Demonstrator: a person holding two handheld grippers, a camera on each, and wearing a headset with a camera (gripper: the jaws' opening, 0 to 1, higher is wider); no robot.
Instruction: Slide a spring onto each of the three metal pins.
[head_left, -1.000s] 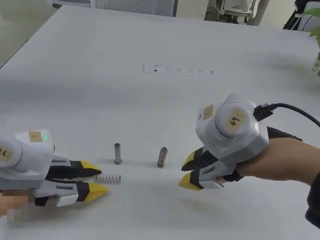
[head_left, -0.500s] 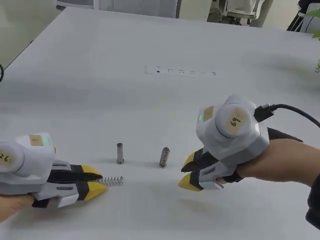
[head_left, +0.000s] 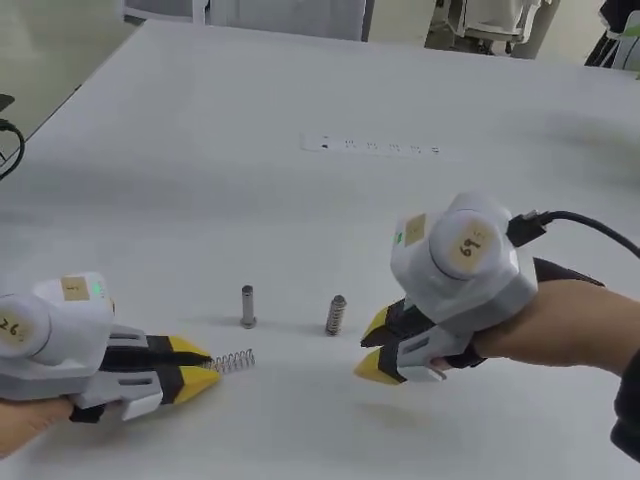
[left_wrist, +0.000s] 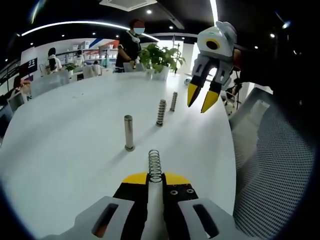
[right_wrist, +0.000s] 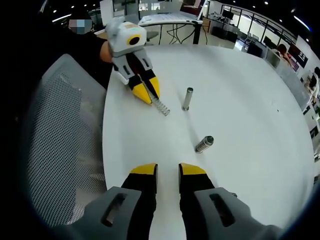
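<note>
My left gripper is at the table's near left, shut on one end of a small steel spring that sticks out toward the pins. In the left gripper view the spring rises from between the closed yellow tips. Just beyond it stands a bare metal pin. To its right, a second pin wears a spring, and a third sprung pin stands behind that. My right gripper hovers open and empty beside the sprung pin.
The white table stretches far back, with a flush row of sockets in its middle. A black cable runs off the right gripper. Chairs stand at the far edge. A mesh chair back sits close behind the near edge.
The left gripper has closed on the spring that lay on the table and raised its free end slightly. The right gripper has stayed put. The head camera shifted a little.
</note>
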